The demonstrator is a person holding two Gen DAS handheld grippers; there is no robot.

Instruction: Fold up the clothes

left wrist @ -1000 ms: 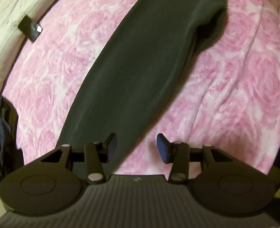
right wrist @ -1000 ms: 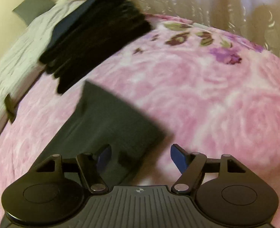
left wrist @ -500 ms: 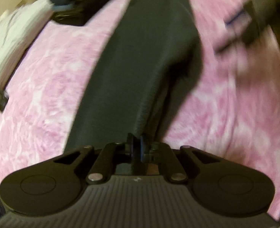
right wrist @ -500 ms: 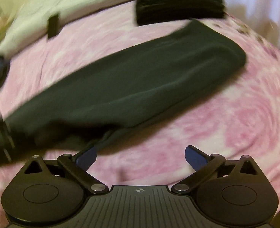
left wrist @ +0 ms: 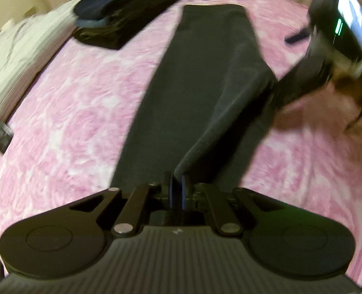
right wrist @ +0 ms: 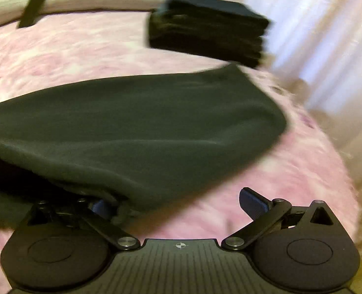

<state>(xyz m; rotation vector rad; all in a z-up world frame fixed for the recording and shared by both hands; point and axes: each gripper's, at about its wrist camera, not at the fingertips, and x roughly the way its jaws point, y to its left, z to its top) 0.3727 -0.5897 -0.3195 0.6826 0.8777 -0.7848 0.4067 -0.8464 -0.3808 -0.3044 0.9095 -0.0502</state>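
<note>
A: Where is the garment right now?

B: The dark garment (left wrist: pixel 205 73) lies lengthwise on the pink bedspread (left wrist: pixel 70 103), running away from the left gripper (left wrist: pixel 177 191) toward the far edge of the bed. Its near end is lifted off the bedspread.

A: Why lifted?

B: The left gripper has its jaws pinched together on that near edge, so the cloth rises in a ridge up to it. My guess is that this end is meant to be carried over for a fold.

A: And the other claw?

B: The right gripper (right wrist: pixel 178 203) stands spread wide, holding nothing. One finger (right wrist: pixel 100 207) is tucked at the garment's side edge (right wrist: pixel 132 201), probably lining up for a second hold so the edge travels evenly.

A: Anything else nearby?

B: A stack of folded dark clothes (left wrist: pixel 124 12) sits near the bedspread's far corner, apart from the garment.
</note>
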